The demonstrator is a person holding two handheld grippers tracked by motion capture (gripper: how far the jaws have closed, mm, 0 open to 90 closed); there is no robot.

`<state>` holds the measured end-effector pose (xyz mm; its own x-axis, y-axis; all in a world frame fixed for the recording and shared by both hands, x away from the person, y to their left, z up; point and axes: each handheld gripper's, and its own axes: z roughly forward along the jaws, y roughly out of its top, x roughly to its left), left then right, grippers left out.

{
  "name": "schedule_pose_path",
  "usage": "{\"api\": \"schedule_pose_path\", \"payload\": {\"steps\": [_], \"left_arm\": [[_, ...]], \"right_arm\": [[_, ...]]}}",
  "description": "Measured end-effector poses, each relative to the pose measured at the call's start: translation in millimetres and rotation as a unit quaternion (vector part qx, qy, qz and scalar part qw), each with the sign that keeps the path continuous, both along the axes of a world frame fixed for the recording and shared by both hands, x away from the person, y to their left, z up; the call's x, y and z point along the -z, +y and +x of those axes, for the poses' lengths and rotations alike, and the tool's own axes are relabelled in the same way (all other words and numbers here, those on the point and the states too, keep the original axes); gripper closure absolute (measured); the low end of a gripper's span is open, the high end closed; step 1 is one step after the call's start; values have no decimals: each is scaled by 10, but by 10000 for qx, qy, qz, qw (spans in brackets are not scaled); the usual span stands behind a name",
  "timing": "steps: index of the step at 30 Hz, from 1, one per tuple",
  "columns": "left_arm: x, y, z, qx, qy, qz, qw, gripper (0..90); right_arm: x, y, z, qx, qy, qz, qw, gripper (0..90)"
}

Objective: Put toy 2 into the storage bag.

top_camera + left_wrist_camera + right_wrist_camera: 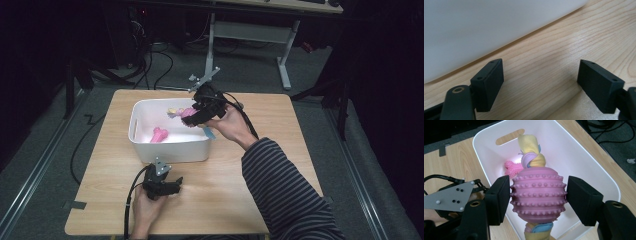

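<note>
Right gripper view shows our right gripper clamping a pink studded rubber ball on a braided pastel rope above the white plastic bin, probably for dropping in. Our left gripper rests gaping and empty on the wooden table, leaving room.

No writing, label, brand, number or sign can be read on anything in these three views.

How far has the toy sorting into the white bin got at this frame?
Done: a pink bone-shaped toy lies in the white bin. In hand: the right gripper grips a pink studded ball on a braided rope above the bin, unreleased. The left gripper rests open on the table.
</note>
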<state>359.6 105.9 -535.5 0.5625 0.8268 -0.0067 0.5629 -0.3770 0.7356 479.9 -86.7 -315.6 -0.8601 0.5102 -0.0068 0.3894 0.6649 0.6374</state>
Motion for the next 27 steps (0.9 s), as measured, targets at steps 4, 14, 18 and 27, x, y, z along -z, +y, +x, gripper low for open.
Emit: {"api": "schedule_pose_path", "payload": {"steps": [4, 14, 18, 27], "left_arm": [[0, 0, 0, 0, 0, -4, 10000, 215], [1, -2, 0, -6, 1, -15, 10000, 215], [1, -2, -1, -6, 5, -17, 10000, 215], [0, -2, 0, -5, 2, -12, 10000, 215]], "right_arm": [[58, 59, 11, -20, 46, -116, 9999, 368], [245, 174, 3, -158, 268, -288, 9991, 365], [318, 192, -3, -256, 339, -338, 9985, 365], [392, 198, -26, -279, 393, -362, 9982, 361]]}}
